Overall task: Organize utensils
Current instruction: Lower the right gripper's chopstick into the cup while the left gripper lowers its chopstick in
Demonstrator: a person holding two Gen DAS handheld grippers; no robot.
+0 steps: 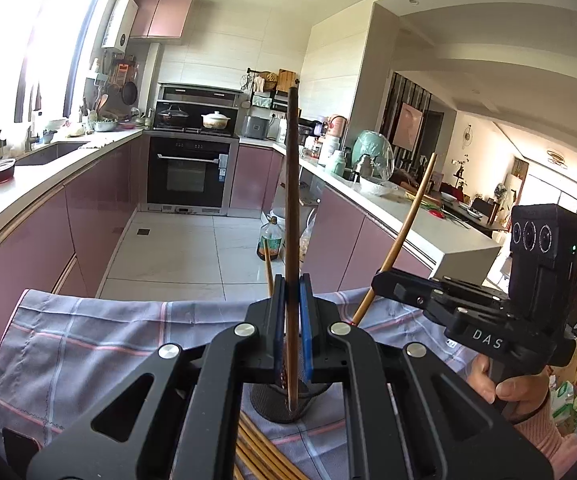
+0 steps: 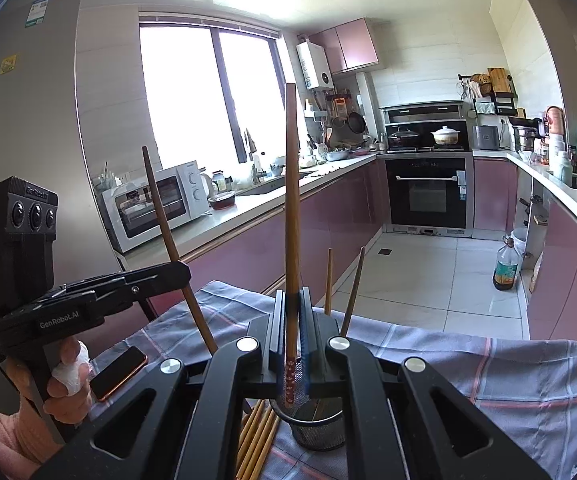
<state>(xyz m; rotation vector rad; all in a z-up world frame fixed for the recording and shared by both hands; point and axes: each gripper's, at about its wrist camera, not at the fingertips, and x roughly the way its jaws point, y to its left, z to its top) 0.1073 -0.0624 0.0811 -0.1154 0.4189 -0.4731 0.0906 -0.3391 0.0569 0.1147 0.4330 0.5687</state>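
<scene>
Above the black mesh cup (image 2: 318, 426) on the cloth-covered surface (image 2: 488, 380), each hand-held gripper, left (image 1: 291, 320) and right (image 2: 291, 320), clamps one upright chopstick (image 1: 291, 208) (image 2: 291, 200); insertion step in hand, next needing tips lowered into the cup and jaws released, spare chopsticks (image 2: 256, 436) lying just beside the cup.

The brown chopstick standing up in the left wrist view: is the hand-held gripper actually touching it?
Touching. In the left wrist view the left hand-held gripper has both blue pads closed against the brown chopstick, no gap either side.
</scene>
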